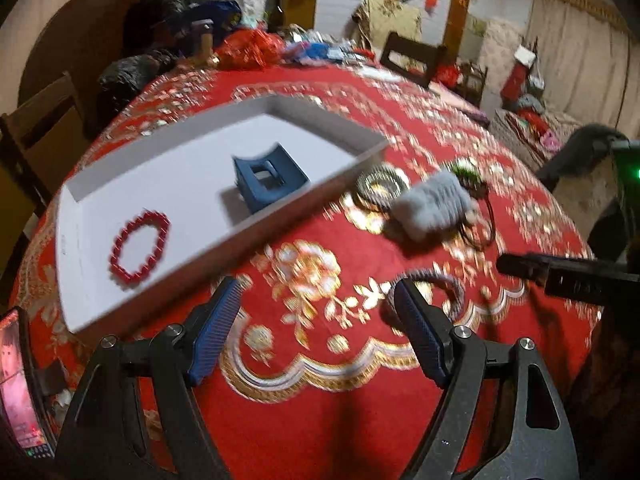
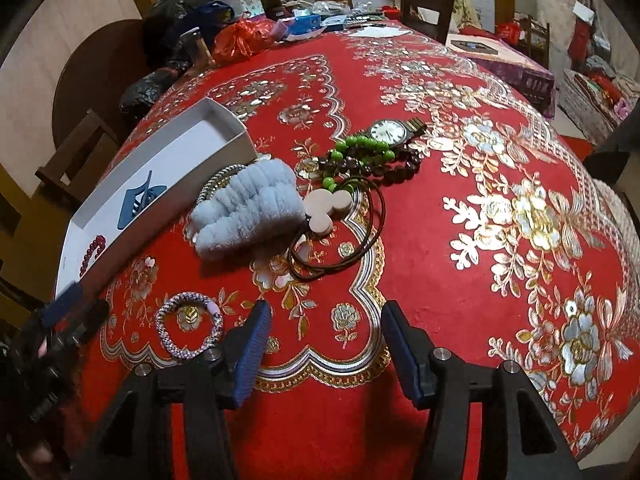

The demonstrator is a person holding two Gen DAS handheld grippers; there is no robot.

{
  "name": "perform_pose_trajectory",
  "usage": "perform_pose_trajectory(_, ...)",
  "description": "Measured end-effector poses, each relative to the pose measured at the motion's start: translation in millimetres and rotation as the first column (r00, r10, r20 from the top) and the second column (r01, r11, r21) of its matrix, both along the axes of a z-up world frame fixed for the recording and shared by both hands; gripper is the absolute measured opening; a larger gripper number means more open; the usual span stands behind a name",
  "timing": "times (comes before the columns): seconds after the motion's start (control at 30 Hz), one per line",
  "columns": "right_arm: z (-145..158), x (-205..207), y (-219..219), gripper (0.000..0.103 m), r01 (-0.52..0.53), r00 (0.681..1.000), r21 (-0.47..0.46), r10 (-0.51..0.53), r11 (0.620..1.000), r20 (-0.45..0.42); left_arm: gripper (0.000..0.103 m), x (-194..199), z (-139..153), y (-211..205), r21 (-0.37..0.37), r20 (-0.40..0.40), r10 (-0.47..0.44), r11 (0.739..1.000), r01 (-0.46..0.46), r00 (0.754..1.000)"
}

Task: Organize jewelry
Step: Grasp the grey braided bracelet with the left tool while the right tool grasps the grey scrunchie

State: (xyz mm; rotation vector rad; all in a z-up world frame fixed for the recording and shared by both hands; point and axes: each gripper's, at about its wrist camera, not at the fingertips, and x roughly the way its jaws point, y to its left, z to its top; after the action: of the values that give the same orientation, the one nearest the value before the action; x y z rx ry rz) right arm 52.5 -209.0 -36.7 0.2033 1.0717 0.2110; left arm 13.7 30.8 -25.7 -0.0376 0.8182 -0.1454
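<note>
Left wrist view: left claw (image 1: pixel 316 322) wide open, empty, above red tabletop (image 1: pixel 320 400); white tray (image 1: pixel 76 280) far left holds red bead bracelet (image 1: pixel 138 248), blue hair clip (image 1: pixel 266 182).
Right wrist view: right claw (image 2: pixel 322 346) part open, empty; braided bracelet (image 2: pixel 188 324) just left; fluffy grey scrunchie (image 2: pixel 244 212), watch (image 2: pixel 390 131) farther.

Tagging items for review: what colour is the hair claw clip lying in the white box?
Dark blue hair claw clip; clearest in the left wrist view.

A red cloth table cover (image 2: pixel 440 264) with shiny gold and silver embroidery carries a matt white cardboard box (image 2: pixel 224 120), a fluffy grey-blue hair clip (image 2: pixel 244 216), glossy green beads (image 2: pixel 360 150) and a metal-banded watch (image 2: pixel 390 131).
</note>
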Motion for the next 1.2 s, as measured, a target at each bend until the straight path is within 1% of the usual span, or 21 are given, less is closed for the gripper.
perform_pose_trajectory(0.07, -4.1, 0.7, -5.2, 0.056, 0.017, 1.0, 0.032, -0.017, 0.999, -0.019, 0.079, 1.0, -7.4, -3.5, -0.012, -0.02, -0.012, 1.0, 0.012, 1.0)
perform_pose_trajectory(0.13, -5.1, 0.0, -6.9, 0.056, 0.027, 0.999, 0.023, -0.026, 0.999, -0.02, 0.079, 2.0, -13.6, -5.8, -0.043, -0.03, -0.029, 0.999, 0.028, 0.999)
perform_pose_trajectory(0.2, -5.4, 1.7, -5.0, 0.056, 0.019, 1.0, 0.028, -0.019, 0.999, -0.02, 0.079, 6.0, -19.5, -11.7, -0.059, -0.059, -0.065, 0.996, 0.061, 0.996)
perform_pose_trajectory(0.23, -5.3, 1.2, -3.6, 0.056, 0.015, 1.0, 0.03, -0.014, 0.999, -0.019, 0.079, 9.7, -22.5, -16.0, -0.058, -0.078, -0.083, 0.995, 0.079, 0.993)
perform_pose_trajectory(0.27, -5.8, 1.8, -3.6, 0.057, 0.013, 1.0, 0.029, -0.012, 1.0, -0.017, 0.079, 12.9, -22.2, -21.6, -0.037, -0.08, -0.092, 0.995, 0.089, 0.993)
perform_pose_trajectory(0.37, -6.3, 2.6, -2.3, 0.06, 0.008, 1.0, 0.034, -0.007, 0.999, -0.014, 0.079, 23.5, -22.5, -33.1, -0.037, -0.101, -0.125, 0.992, 0.121, 0.987)
perform_pose_trajectory(0.47, -6.4, 2.2, -3.6, 0.06, 0.013, 1.0, 0.041, -0.012, 0.999, -0.014, 0.079, 32.8, -23.1, -46.9, 0.031, -0.117, -0.141, 0.989, 0.145, 0.983)
perform_pose_trajectory(0.53, -6.3, 2.1, -5.8, 0.061, 0.022, 1.0, 0.041, -0.022, 0.999, -0.014, 0.08, 34.5, -25.3, -56.1, 0.099, -0.125, -0.159, 0.98, 0.172, 0.979)
perform_pose_trajectory(0.6, -6.2, 2.0, -9.3, 0.061, 0.036, 0.999, 0.046, -0.035, 0.998, -0.015, 0.077, 32.4, -24.2, -54.5, 0.098, -0.105, -0.177, 0.977, 0.187, 0.979)
perform_pose_trajectory(0.63, -6.2, 2.1, -11.0, 0.061, 0.043, 0.999, 0.049, -0.042, 0.998, -0.015, 0.074, 31.1, -23.9, -52.9, 0.095, -0.103, -0.179, 0.977, 0.189, 0.978)
perform_pose_trajectory(0.67, -6.3, 2.3, -12.5, 0.061, 0.049, 0.999, 0.051, -0.048, 0.998, -0.015, 0.061, 29.6, -22.7, -51.6, 0.091, -0.094, -0.179, 0.978, 0.188, 0.979)
perform_pose_trajectory(0.7, -6.2, 2.4, -13.1, 0.061, 0.053, 0.999, 0.051, -0.053, 0.997, -0.014, 0.045, 27.5, -22.1, -51.6, 0.088, -0.087, -0.183, 0.978, 0.19, 0.979)
perform_pose_trajectory(0.73, -6.2, 2.5, -13.1, 0.061, 0.054, 0.998, 0.051, -0.053, 0.997, -0.014, 0.033, 24.7, -21.1, -52.3, 0.085, -0.08, -0.192, 0.976, 0.198, 0.978)
perform_pose_trajectory(0.77, -6.1, 3.6, -12.2, 0.061, 0.052, 0.999, 0.046, -0.051, 0.998, -0.011, 0.009, 21.4, -20.5, -54.4, 0.072, -0.08, -0.21, 0.974, 0.216, 0.974)
perform_pose_trajectory(0.8, -5.6, 5.2, -11.5, 0.061, 0.05, 0.999, 0.04, -0.05, 0.998, -0.007, 0.006, 19.0, -20.5, -55.2, 0.058, -0.082, -0.221, 0.972, 0.226, 0.972)
perform_pose_trajectory(0.83, -4.7, 7.5, -10.7, 0.061, 0.048, 0.999, 0.036, -0.048, 0.998, 0.0, 0.006, 17.1, -21.4, -54.8, 0.053, -0.076, -0.219, 0.973, 0.223, 0.973)
perform_pose_trajectory(0.93, 4.0, 21.3, -0.6, 0.061, 0.015, 0.998, 0.009, -0.016, 1.0, 0.064, 0.006, 16.1, -22.2, -43.0, -0.025, -0.075, -0.212, 0.977, 0.211, 0.974)
perform_pose_trajectory(0.97, 8.8, 27.5, 6.6, 0.061, -0.013, 0.995, -0.008, 0.014, 1.0, 0.096, 0.006, 15.8, -22.3, -39.0, -0.052, -0.076, -0.211, 0.977, 0.208, 0.974)
perform_pose_trajectory(1.07, 15.3, 42.0, 26.4, 0.061, -0.099, 0.982, -0.052, 0.106, 0.994, 0.155, 0.006, 14.5, -21.9, -35.3, -0.071, -0.075, -0.202, 0.978, 0.197, 0.977)
perform_pose_trajectory(1.2, 13.6, 57.1, 47.2, 0.061, -0.195, 0.958, -0.091, 0.209, 0.977, 0.194, 0.006, 15.2, -21.5, -29.9, -0.11, -0.076, -0.19, 0.977, 0.182, 0.979)
